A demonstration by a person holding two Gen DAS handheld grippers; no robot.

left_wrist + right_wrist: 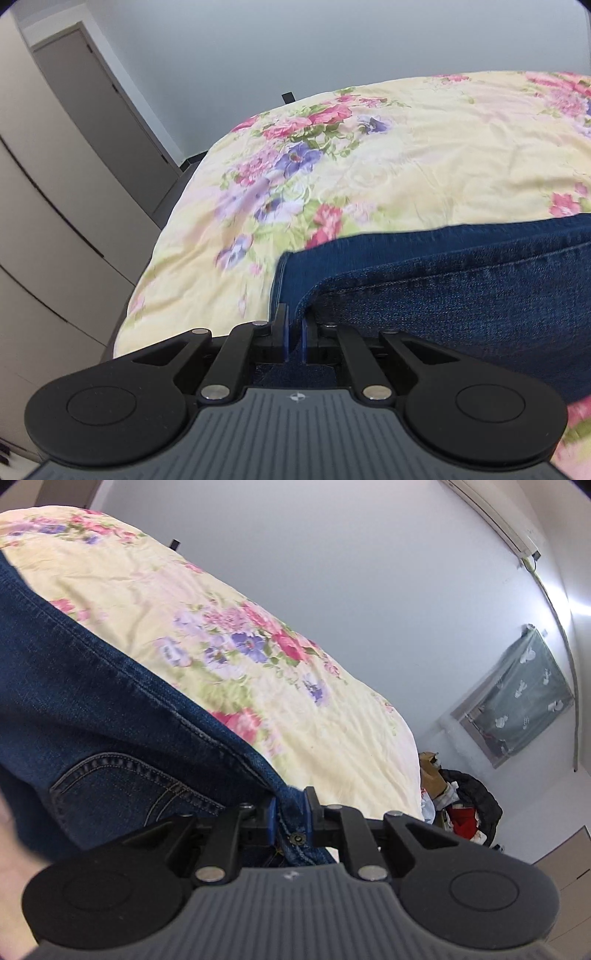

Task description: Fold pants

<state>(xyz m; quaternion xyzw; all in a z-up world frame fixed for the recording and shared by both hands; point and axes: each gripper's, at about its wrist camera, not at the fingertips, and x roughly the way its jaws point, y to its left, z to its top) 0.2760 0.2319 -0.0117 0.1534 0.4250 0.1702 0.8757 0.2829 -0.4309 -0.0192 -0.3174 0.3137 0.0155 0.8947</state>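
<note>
While spread beneath the jeans [461,288], a floral bedspread [406,166].

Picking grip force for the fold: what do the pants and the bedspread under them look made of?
Pants: dark blue denim by the look, heavy and matte, with twill grain, pale double stitching and a metal rivet.
Bedspread: thin woven cloth, probably cotton, matte, finely creased, with a printed flower pattern.
</note>
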